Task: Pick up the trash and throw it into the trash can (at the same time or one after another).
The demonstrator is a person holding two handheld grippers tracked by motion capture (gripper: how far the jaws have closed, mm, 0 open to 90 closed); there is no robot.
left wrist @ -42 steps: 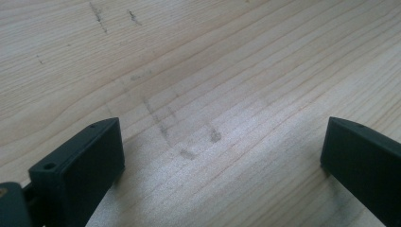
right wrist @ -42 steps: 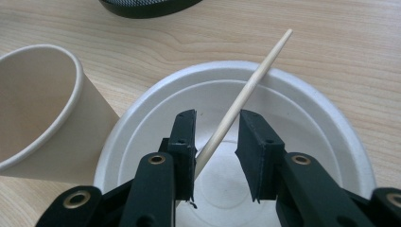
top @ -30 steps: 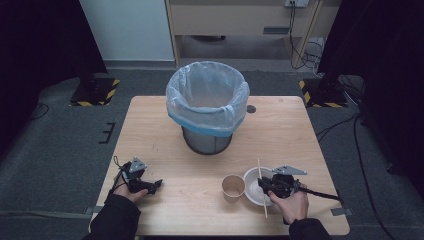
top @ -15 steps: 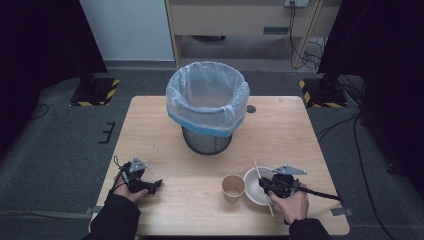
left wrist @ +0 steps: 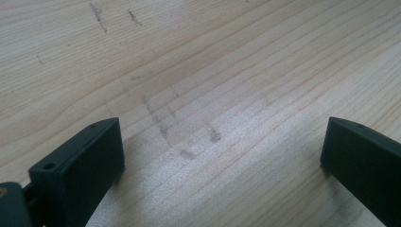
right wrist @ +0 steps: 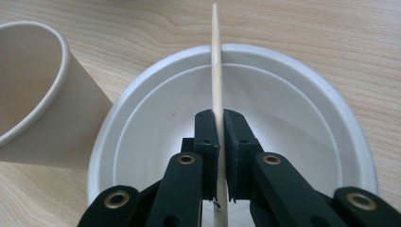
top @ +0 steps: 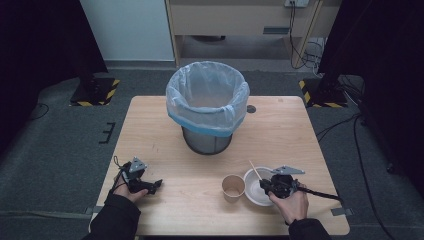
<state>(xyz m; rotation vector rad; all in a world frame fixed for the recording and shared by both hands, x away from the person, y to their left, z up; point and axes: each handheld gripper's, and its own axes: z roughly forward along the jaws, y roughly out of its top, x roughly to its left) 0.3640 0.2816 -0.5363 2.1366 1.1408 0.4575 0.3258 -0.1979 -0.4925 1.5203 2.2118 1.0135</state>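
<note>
Right gripper [right wrist: 217, 118], lower centre of frame, is pinching a wooden stick [right wrist: 216, 56] over the white bowl [right wrist: 302, 118]; the thin stick risks pivoting loose. Left gripper [left wrist: 222, 156] is gaping, empty.

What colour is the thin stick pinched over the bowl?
Pale, light tan wood. The wooden stick shows best in the right gripper view, above the white bowl.

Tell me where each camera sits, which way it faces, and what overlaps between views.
High view: above the near edge, looking forward and down on the table, bin, both forearms and grippers.
Left gripper view: on the left gripper, looking along its open jaws at bare wood.
Right gripper view: on the right gripper, looking over the bowl; its jaws clamp the stick.
Shared by the high and right gripper views: bowl, stick, cup.
</note>
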